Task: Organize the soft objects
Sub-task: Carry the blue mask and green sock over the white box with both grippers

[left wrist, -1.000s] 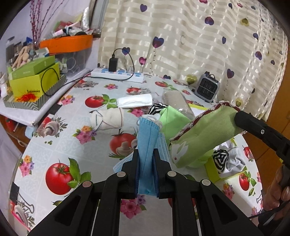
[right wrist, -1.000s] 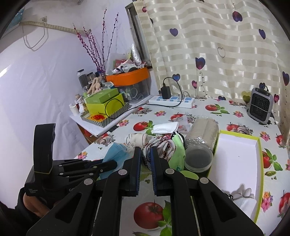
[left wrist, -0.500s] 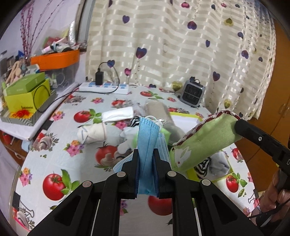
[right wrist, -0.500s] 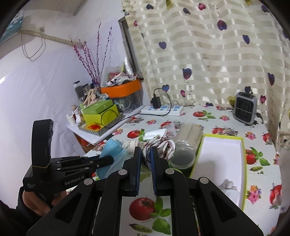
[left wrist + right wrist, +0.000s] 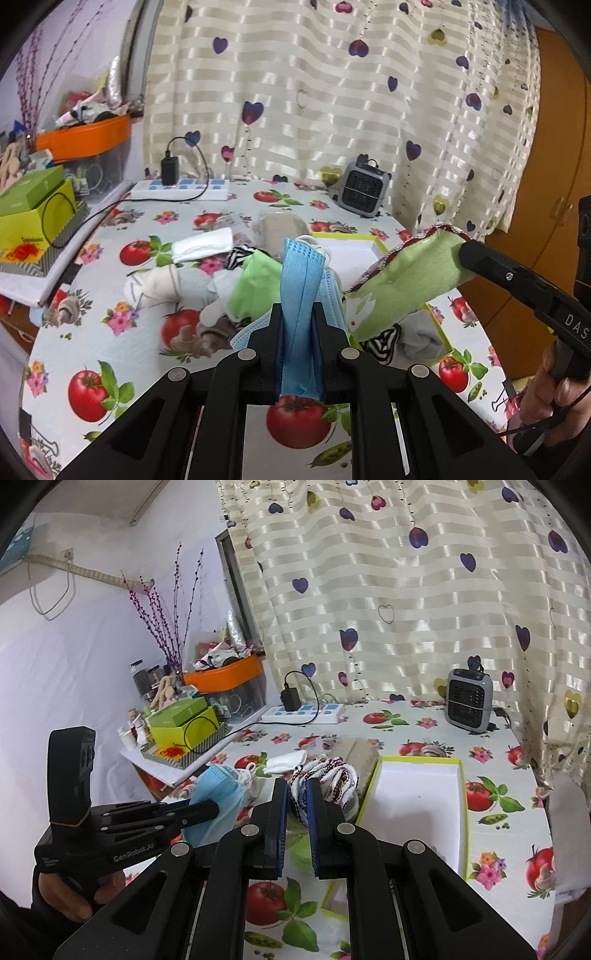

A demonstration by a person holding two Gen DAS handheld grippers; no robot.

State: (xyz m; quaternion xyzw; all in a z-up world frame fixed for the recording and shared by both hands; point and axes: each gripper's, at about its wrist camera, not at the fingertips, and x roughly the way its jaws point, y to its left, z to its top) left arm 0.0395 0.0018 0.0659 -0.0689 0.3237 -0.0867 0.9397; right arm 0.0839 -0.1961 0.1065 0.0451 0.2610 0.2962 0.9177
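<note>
My left gripper (image 5: 298, 314) is shut on a folded blue face mask (image 5: 301, 291) and holds it above the table; the mask also shows in the right wrist view (image 5: 218, 797). My right gripper (image 5: 297, 794) is shut on a green sock with a red-and-white trimmed cuff (image 5: 325, 779). In the left wrist view the sock (image 5: 406, 280) hangs from the right gripper's fingers (image 5: 491, 258) over the yellow-rimmed white box (image 5: 354, 247). More soft items lie on the table: a green cloth (image 5: 258, 284), a rolled white sock (image 5: 155, 288) and a white folded cloth (image 5: 205, 245).
The box (image 5: 417, 794) holds striped and grey socks (image 5: 399, 339) at its near end. A clear jar lies on its side (image 5: 354, 753) beside it. A small heater (image 5: 469, 701), a power strip (image 5: 306, 712) and stacked boxes (image 5: 33, 210) stand at the table's back and left.
Both grippers have lifted and pulled back from the table with their cloth items. The table and box look farther away and lower in both views.
</note>
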